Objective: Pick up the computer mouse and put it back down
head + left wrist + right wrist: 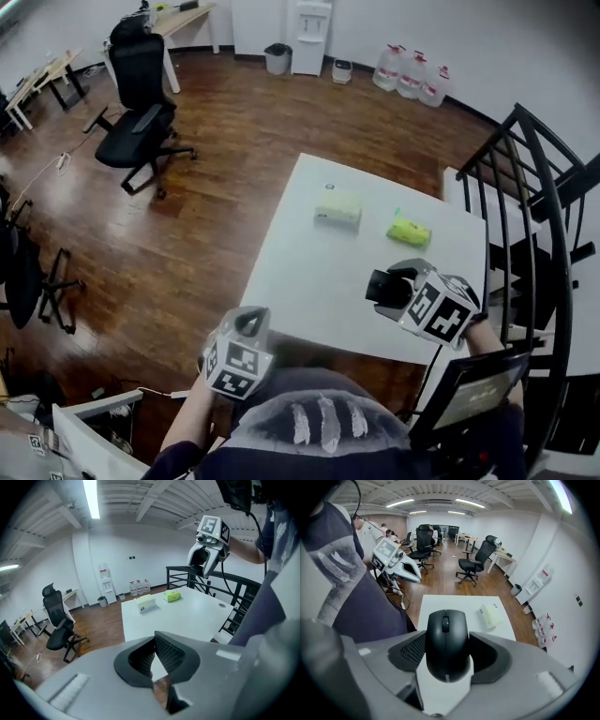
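A black computer mouse (446, 644) sits crosswise between the pads of my right gripper (447, 638), which is shut on its sides. It hangs above the white table (454, 603). In the head view the right gripper (382, 287) holds the mouse (384, 284) over the table's (309, 281) near right part. My left gripper (249, 324) hovers off the table's near edge, over the floor. Its pads meet at the tips in the left gripper view (154, 641), with nothing between them. From there the right gripper (206, 557) shows high above the table (187, 616).
A pale tissue box (337, 206) and a bright green pack (409, 231) lie on the table's far half. A black railing (525, 187) runs along the right side. An office chair (141, 122) stands on the wooden floor at the left. Water bottles (412, 73) line the far wall.
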Tool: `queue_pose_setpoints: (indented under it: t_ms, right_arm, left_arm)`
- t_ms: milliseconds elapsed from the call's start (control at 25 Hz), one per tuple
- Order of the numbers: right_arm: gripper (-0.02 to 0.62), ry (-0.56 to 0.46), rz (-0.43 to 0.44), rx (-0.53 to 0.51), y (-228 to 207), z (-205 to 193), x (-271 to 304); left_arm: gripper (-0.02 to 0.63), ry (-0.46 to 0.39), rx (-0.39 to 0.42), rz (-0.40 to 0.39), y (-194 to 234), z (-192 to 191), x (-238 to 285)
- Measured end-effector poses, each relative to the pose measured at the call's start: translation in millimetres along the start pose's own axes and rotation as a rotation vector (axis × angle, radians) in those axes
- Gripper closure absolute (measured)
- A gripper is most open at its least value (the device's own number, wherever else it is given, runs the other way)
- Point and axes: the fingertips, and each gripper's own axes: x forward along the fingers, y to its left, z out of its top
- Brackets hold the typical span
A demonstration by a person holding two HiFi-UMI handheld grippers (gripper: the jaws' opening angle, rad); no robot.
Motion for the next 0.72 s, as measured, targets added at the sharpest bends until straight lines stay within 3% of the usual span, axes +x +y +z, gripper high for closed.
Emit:
queue_pose_setpoints:
  t_ms: [200,720]
  right_arm:
    - [0.305,0.021,0.008,-0.01,0.6,10.2,0.3]
    - [0.305,0.032,-0.038,-0.002,-2.5,-16.5,-39.4]
  left_arm:
    - [0.591,0.007,0.02,-0.035,5.9,3.8,9.3]
    - [0.591,0.007,0.071,-0.098,-20.3,28.4,36.2]
